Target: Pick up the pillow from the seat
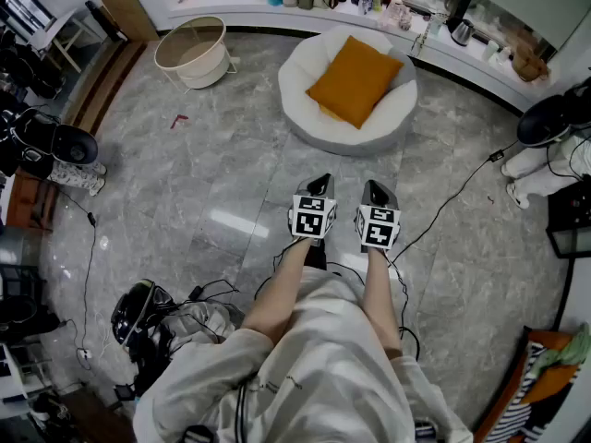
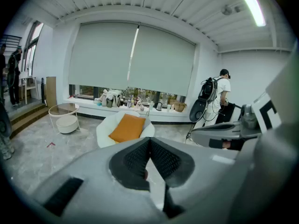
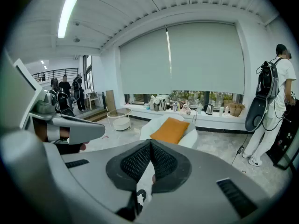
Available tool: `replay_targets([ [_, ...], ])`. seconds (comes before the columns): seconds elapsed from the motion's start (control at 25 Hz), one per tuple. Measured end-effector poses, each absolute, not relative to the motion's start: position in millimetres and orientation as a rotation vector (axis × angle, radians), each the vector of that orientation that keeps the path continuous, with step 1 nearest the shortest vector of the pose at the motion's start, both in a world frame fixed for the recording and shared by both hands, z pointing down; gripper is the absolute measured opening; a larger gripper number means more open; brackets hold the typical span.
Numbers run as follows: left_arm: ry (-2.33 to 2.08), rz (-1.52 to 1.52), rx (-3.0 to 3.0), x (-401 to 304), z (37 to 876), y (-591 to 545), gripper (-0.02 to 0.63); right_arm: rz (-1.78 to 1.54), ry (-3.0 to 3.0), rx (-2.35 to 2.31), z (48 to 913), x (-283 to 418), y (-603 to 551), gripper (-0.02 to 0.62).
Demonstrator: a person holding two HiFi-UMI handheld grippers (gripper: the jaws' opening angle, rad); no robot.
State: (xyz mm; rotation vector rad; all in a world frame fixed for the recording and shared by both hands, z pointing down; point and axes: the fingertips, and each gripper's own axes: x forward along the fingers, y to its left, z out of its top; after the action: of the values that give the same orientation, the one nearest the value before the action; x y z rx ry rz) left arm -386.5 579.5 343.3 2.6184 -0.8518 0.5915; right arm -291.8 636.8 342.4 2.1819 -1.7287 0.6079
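The head view looks steeply down; both gripper views face forward, sharing the far seat (image 1: 300, 72) with it.

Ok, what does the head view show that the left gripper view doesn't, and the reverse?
Head view only: the person's forearms and the black gear on the floor. Left gripper view only: the closed blinds, the ceiling light and a standing person with a backpack. Both: the orange pillow on the white seat and the round side table.

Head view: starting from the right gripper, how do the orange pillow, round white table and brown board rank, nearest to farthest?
1. Orange pillow, straight ahead on the seat.
2. Round white table, ahead and left.
3. Brown board, farthest, behind the table at left.
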Motion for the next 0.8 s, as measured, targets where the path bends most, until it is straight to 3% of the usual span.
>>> replay_targets([
  [0.8,-0.896,0.622,2.566,-342.3,361.3,482.7,0.009,0.747,-1.762,2.161,361.9,-242.9,549.1,0.006],
])
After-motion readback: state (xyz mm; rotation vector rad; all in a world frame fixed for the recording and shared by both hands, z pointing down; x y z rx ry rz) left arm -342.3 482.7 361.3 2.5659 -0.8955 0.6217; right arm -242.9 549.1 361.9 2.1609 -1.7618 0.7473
